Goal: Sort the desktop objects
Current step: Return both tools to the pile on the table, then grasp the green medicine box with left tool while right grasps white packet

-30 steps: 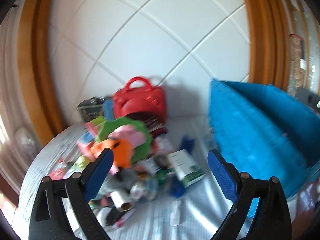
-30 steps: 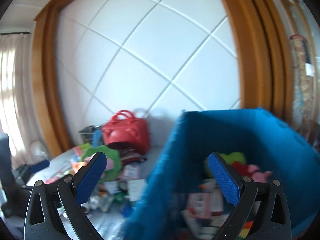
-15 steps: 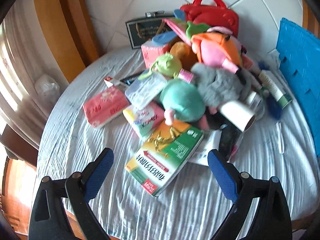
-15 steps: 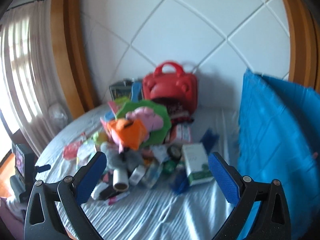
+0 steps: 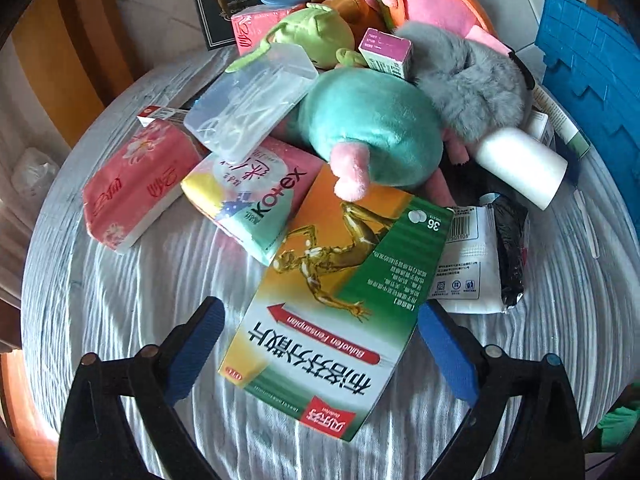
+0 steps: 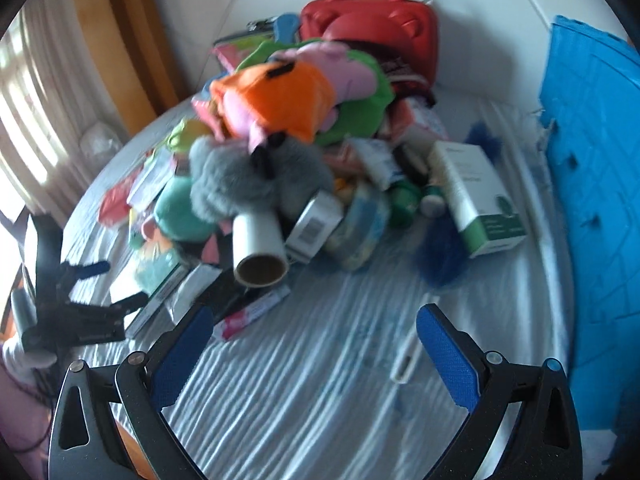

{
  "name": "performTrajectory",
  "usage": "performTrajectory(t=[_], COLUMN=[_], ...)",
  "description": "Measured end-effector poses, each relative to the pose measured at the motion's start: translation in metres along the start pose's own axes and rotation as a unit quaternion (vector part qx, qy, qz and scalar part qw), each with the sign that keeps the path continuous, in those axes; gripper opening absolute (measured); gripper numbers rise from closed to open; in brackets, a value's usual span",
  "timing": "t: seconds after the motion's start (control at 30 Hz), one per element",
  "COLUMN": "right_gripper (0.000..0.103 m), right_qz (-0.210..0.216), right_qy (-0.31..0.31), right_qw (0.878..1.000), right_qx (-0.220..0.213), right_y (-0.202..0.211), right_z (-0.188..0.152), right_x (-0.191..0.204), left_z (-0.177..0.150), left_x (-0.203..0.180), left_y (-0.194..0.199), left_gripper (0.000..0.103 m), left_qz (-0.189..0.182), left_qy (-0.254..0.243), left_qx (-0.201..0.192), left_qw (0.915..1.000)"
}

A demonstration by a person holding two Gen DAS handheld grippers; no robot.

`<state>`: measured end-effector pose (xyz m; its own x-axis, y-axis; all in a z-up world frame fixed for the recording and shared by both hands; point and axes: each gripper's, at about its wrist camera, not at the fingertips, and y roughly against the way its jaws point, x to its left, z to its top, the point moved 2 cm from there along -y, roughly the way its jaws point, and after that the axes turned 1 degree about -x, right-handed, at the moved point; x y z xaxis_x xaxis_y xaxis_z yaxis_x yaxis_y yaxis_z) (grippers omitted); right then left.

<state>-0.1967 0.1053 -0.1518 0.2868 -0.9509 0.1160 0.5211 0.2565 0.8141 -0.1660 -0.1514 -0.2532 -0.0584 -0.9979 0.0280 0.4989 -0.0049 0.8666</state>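
**A:** Medicine box (image 5: 332,304), the green and orange one at the near edge of the pile, looks like the thing to take first. It lies flat on the striped cloth of the counter (image 5: 132,280), its far end tucked under the teal plush (image 5: 372,128).

**B:** And the left tool (image 5: 318,336)?

**A:** Its jaws are opening, one blue pad on each side of the box's long edges, neither pressing on it. So nothing is held.

**B:** How would you take it cleanly?

**A:** I would lower until the pads flank the box's side walls, not its top face, then close squarely across the width. Since the plush rests on the far end, draw the box back toward you along the cloth before lifting, or the plush and the pink Kotex pack (image 5: 256,196) touching its left corner may tumble.

**B:** The right tool (image 6: 314,340)?

**A:** Jaws apart, empty, over bare cloth in front of the pile. A thin white stick (image 6: 406,356) lies just inside its right pad, and the paper roll (image 6: 260,248) is further in.

**B:** Where does the box go?

**A:** Probably the blue bin (image 6: 592,168) standing at the right edge of the counter; its inside is hidden from here.
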Motion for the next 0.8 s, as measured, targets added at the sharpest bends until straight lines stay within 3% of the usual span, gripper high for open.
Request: performTrajectory(t=[0.07, 0.23, 0.37, 0.53, 0.8], right_gripper=[0.103, 0.103, 0.103, 0.103, 0.103], right_qz=[0.006, 0.025, 0.052, 0.075, 0.07], right_qy=[0.015, 0.051, 0.089, 0.147, 0.231], right_qw=[1.0, 0.998, 0.994, 0.985, 0.966], right_qx=[0.007, 0.017, 0.025, 0.043, 0.093], right_y=[-0.01, -0.031, -0.043, -0.067, -0.119], right_z=[0.002, 0.009, 0.01, 0.01, 0.003], right_x=[0.012, 0.04, 0.067, 0.105, 0.151], left_z=[0.002, -0.004, -0.028, -0.059, -0.062], left_x=[-0.001, -0.008, 0.015, 0.054, 0.072], left_y=[-0.01, -0.024, -0.013, 0.004, 0.001], left_gripper=[0.103, 0.103, 0.102, 0.102, 0.102], left_qz=[-0.01, 0.028, 0.065, 0.11, 0.095], left_qy=[-0.004, -0.019, 0.051, 0.142, 0.216], left_qx=[0.01, 0.023, 0.036, 0.057, 0.064], left_qw=[0.9999, 0.9991, 0.9959, 0.9821, 0.9697])
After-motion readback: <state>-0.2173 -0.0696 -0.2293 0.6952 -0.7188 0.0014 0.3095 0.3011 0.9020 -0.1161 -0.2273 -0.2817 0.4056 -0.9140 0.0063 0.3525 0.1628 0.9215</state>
